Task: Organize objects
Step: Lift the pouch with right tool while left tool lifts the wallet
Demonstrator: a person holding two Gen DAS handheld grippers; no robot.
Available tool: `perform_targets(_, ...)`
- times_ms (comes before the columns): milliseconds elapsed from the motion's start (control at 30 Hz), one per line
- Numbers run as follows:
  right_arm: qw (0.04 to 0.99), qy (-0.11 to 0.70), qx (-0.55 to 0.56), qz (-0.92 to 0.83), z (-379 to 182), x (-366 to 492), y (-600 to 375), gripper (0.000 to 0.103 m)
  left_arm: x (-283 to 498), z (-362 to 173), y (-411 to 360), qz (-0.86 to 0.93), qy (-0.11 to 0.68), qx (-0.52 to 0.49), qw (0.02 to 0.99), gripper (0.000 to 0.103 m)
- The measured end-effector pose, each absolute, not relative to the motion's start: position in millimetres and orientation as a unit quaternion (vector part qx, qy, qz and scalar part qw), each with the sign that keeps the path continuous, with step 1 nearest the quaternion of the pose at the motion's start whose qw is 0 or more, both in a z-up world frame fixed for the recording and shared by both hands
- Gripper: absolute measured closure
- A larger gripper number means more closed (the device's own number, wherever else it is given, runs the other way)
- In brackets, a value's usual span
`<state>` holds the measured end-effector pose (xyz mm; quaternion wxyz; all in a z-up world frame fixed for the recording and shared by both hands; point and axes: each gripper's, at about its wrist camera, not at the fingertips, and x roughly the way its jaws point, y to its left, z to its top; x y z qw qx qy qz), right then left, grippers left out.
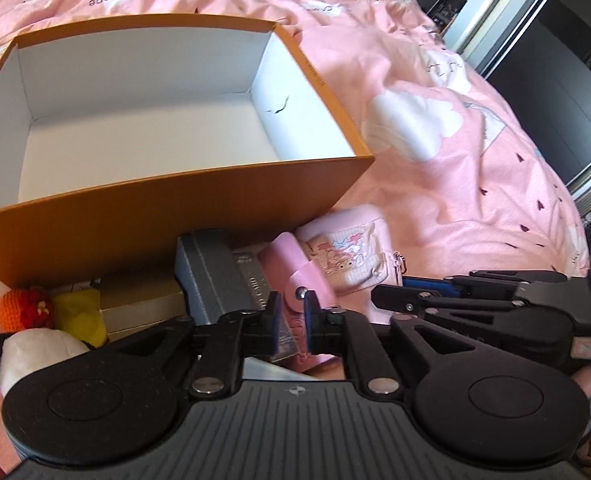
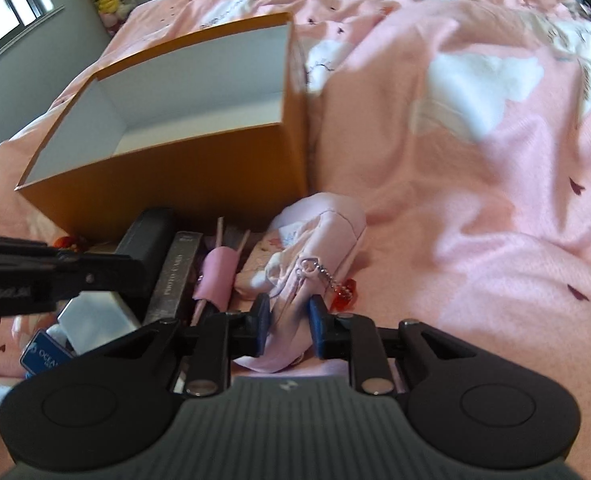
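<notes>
On the left wrist view, the left gripper [image 1: 290, 322] tilts down over a heap of small things on a bed, its blue pads nearly together and pinching the snap tab of a pink rolled case [image 1: 291, 268]. Behind the heap stands an orange cardboard box [image 1: 167, 216], open on top, white and bare inside. Against its near wall lie a grey ribbed case [image 1: 215, 276], a pale pink printed pouch [image 1: 347, 256], a yellow plush [image 1: 81, 312], an orange crocheted toy [image 1: 25, 308] and a black-and-white plush [image 1: 27, 352]. The right gripper's black arm crosses the lower right. A pink duvet [image 1: 475, 184] with white cloud shapes, soft and creased, covers the bed; dark wardrobe doors stand at the far right.

From the right wrist view, the right gripper [image 2: 289, 326] points steeply down, its pads closed partway on a fold of the pouch [image 2: 319, 240], beside its bead chain with a red charm [image 2: 343, 292]. The rolled case [image 2: 217, 276] lies just to the left, next to a silver photo-card box [image 2: 175, 276]. The left gripper's arm enters from the left. Plush toys and a window show in the far corner
</notes>
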<state>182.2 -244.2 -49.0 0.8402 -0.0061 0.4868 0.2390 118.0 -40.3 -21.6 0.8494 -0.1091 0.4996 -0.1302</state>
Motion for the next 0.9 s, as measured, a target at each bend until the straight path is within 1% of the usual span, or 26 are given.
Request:
perform_targets(33,0.841,0.490,0.001,0.228,-50,184,-247,0.072,119,-22,-42,-0.132,0.500,-0.110,0.849,0.079)
perform_targets(67,0.841,0.492,0.008,0.225,-51,186,-250,0.072,119,-24,-43,-0.135,0.501,-0.110,0.848,0.077)
perform_targets(100,0.839,0.495,0.017,0.224,-53,188,-252,0.070,120,-25,-45,-0.138,0.501,-0.110,0.847,0.077)
perform_targets(133,0.837,0.498,0.026,0.224,-55,191,-254,0.069,121,-26,-47,-0.141,0.502,-0.110,0.846,0.073)
perform_targets(200,0.834,0.502,0.043,0.225,-59,197,-255,0.064,124,-28,-51,-0.141,0.505,-0.111,0.844,0.066)
perform_targets(267,0.830,0.508,0.051,0.224,-61,200,-256,0.063,129,-32,-56,-0.134,0.509,-0.115,0.842,0.052)
perform_targets(300,0.830,0.507,0.053,0.224,-61,200,-257,0.066,133,-33,-59,-0.129,0.513,-0.117,0.841,0.051)
perform_targets(400,0.839,0.495,0.053,0.218,-56,195,-261,0.073,143,-37,-73,-0.124,0.523,-0.108,0.837,0.048)
perform_targets(533,0.848,0.483,0.045,0.214,-53,192,-267,0.074,153,-47,-93,-0.100,0.545,-0.063,0.830,0.048)
perform_targets(667,0.846,0.486,0.064,0.211,-60,194,-274,0.074,159,-59,-102,-0.079,0.559,-0.040,0.824,0.049)
perform_targets(900,0.847,0.483,0.071,0.210,-63,192,-279,0.077,162,-68,-118,-0.064,0.566,0.021,0.822,0.049)
